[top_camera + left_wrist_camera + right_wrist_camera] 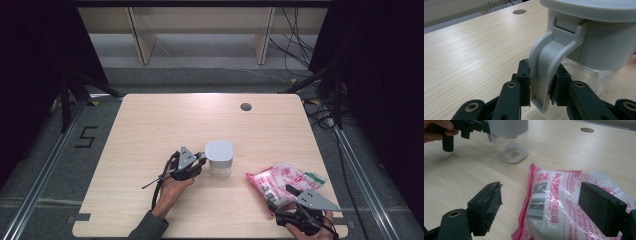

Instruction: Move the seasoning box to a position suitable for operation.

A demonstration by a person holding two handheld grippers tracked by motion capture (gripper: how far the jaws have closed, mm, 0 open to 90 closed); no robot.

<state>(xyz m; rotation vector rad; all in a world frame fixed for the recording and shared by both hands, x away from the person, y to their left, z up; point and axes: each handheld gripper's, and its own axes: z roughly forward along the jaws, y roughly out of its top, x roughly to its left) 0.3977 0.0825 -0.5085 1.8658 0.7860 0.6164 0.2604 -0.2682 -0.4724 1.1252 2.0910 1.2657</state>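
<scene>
A pale wooden table (150, 130) with a round grommet hole (245, 106) stands before wooden shelving (200, 30).

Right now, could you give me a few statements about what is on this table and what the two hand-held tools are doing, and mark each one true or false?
1. The left gripper has its fingers closed on the grey latch of the clear canister. True.
2. The canister's grey lid lies off on the table. False: it sits on the canister.
3. The right gripper is open, with the pink-printed bag between its fingers. True.
4. The bag lies left of the canister in the high view. False: it lies to its right, near the table's front edge.
</scene>
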